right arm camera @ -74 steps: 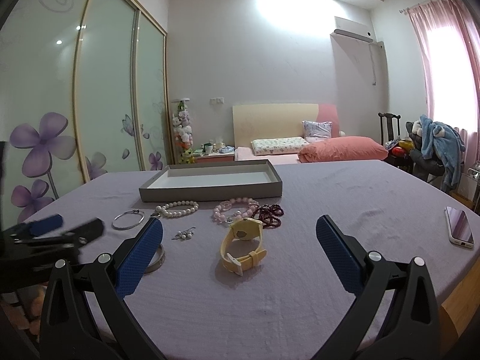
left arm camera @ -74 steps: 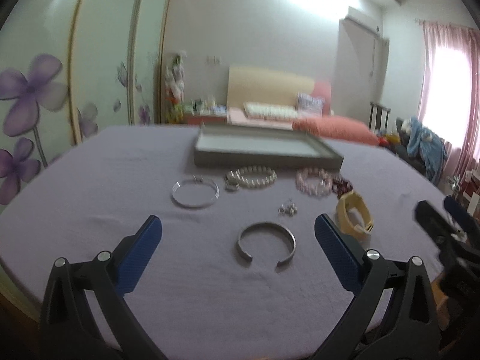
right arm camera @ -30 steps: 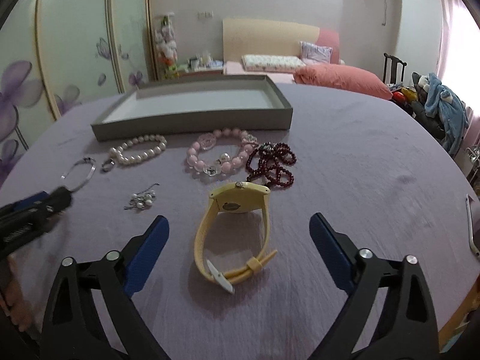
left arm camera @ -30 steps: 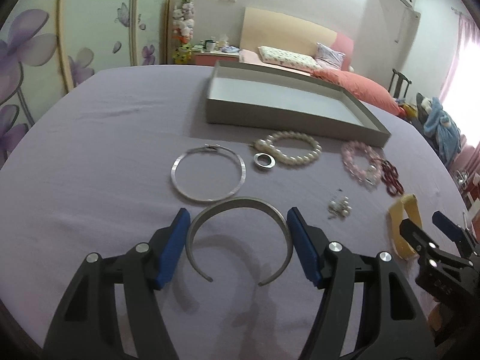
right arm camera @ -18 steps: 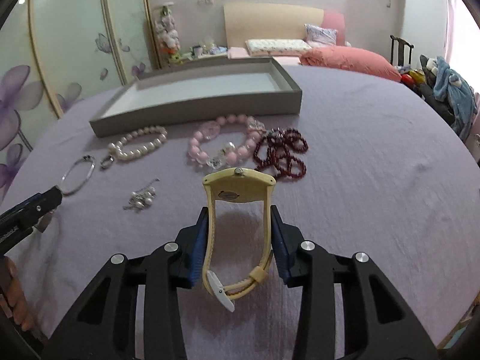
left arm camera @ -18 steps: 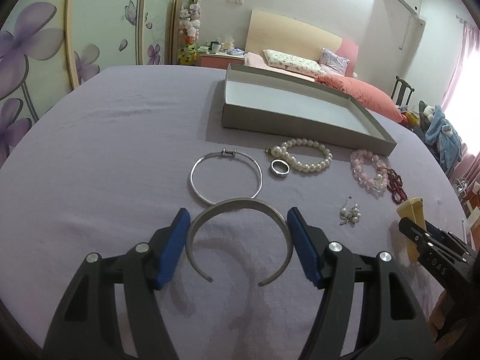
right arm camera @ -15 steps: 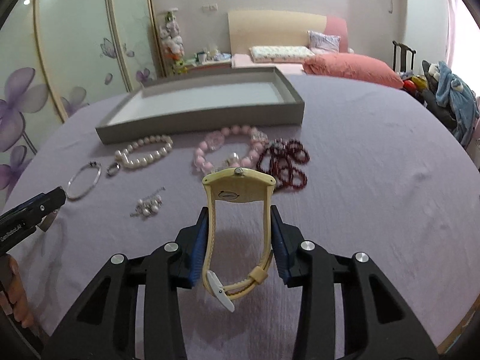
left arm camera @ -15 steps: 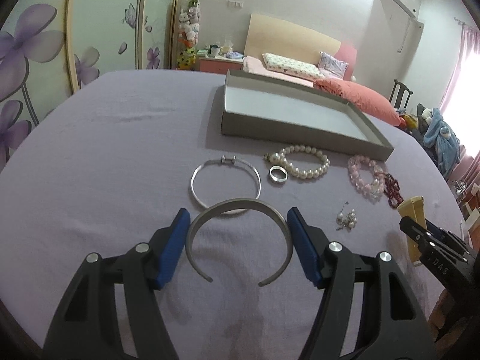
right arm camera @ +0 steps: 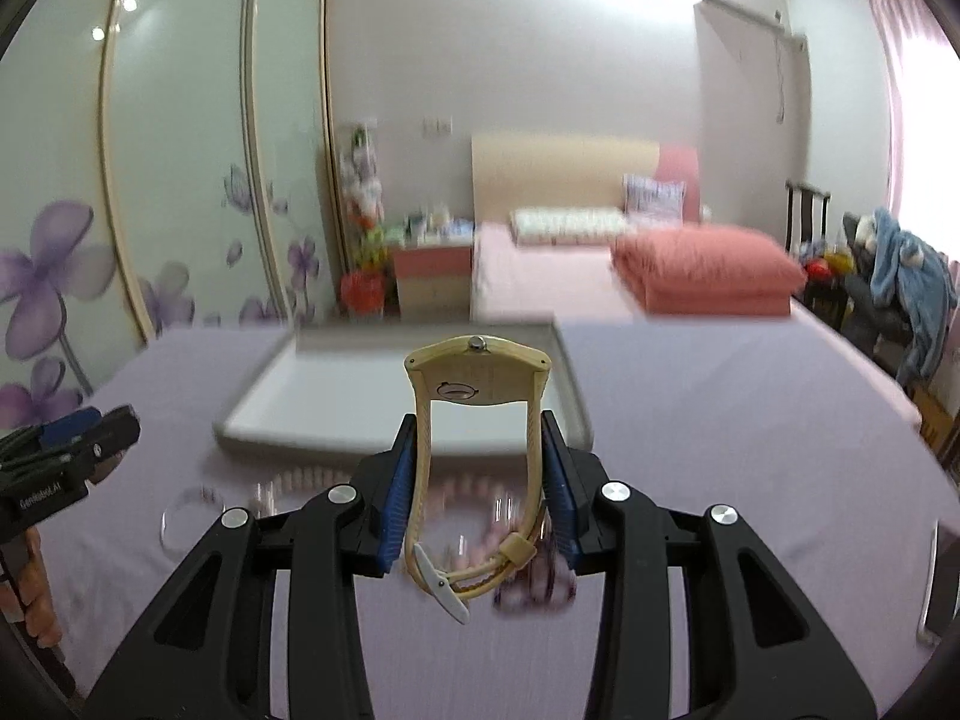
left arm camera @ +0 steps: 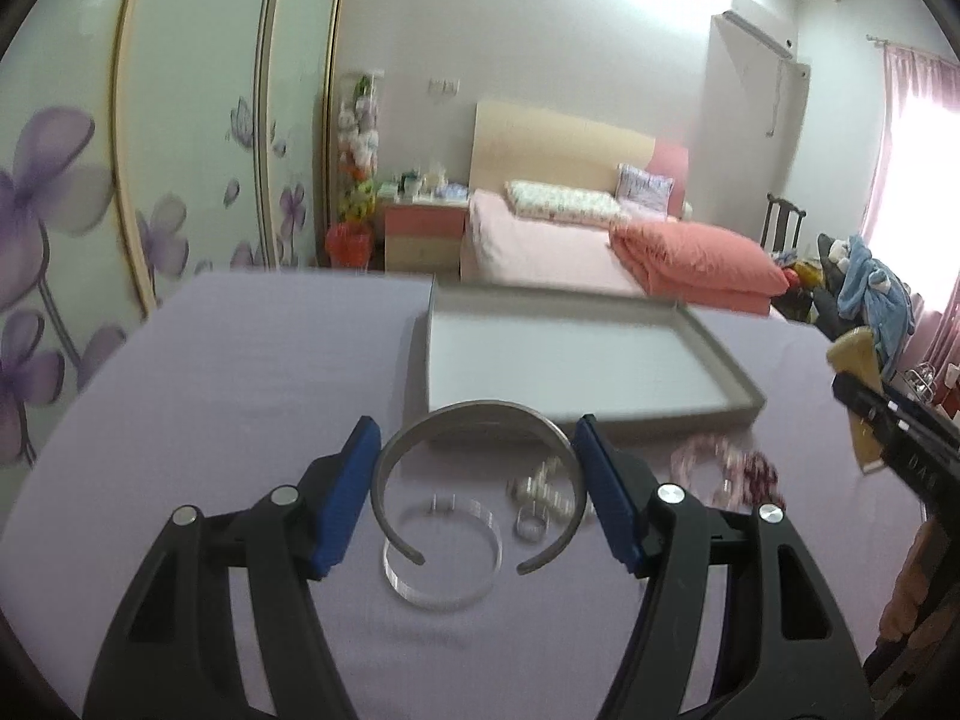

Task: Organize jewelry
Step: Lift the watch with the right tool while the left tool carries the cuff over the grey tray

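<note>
My left gripper [left arm camera: 474,450] is shut on a silver open cuff bangle [left arm camera: 474,414], held off the purple tablecloth in front of the grey tray [left arm camera: 738,384]. In the right wrist view my right gripper [right arm camera: 477,450] is shut on a yellow wristwatch [right arm camera: 477,372], lifted with its strap and buckle hanging down toward me. Below the cuff lie a thin silver bangle [left arm camera: 444,558], a pearl bracelet [left arm camera: 543,480] with a ring, a pink bead bracelet [left arm camera: 705,462] and dark red beads [left arm camera: 759,474]. The tray [right arm camera: 288,414] is empty.
The round table [left arm camera: 240,360] has a purple cloth; its edge curves off left and right. The right gripper with the watch [left arm camera: 858,354] shows at the right of the left wrist view. A phone [right arm camera: 936,576] lies at the right edge. A bed and wardrobe stand behind.
Both grippers have risen off the table with their pieces and tilted up toward the tray. The right gripper closed on the watch within the last second; the left kept its hold on the cuff.
</note>
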### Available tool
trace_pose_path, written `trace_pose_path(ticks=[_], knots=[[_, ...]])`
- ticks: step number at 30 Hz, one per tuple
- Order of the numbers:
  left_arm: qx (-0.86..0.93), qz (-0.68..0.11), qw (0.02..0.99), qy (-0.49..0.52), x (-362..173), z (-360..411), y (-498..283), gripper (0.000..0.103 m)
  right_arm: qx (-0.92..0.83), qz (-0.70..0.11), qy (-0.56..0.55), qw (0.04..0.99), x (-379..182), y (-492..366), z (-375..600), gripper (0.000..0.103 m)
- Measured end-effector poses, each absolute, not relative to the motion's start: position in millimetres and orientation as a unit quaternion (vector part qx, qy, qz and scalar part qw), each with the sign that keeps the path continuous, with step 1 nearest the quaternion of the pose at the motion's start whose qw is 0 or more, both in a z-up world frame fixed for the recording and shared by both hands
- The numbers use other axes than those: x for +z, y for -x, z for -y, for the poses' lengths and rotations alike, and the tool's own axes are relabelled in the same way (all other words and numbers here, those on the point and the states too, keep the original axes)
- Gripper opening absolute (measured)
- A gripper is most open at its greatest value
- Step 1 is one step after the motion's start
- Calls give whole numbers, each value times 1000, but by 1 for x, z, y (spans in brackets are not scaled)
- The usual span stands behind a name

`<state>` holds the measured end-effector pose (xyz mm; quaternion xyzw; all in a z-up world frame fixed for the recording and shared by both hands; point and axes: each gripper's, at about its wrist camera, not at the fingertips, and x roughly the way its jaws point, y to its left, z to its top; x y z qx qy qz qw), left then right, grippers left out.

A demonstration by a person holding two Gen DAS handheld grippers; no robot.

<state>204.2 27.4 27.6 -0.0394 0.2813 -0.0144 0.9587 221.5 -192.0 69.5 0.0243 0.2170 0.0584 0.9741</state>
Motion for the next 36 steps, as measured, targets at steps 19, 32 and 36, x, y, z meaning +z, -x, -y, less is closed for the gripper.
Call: trace_pose_path(ticks=[19, 32, 36], knots=[[-30, -302, 951, 56, 13, 6, -374, 65, 78, -238, -44, 967, 53, -375, 188, 40], [-22, -373, 926, 57, -32, 8, -437, 65, 84, -346, -66, 932, 0, -428, 183, 50], [-22, -386, 920, 62, -40, 7, -442, 65, 85, -342, -67, 934, 3, -424, 184, 56]])
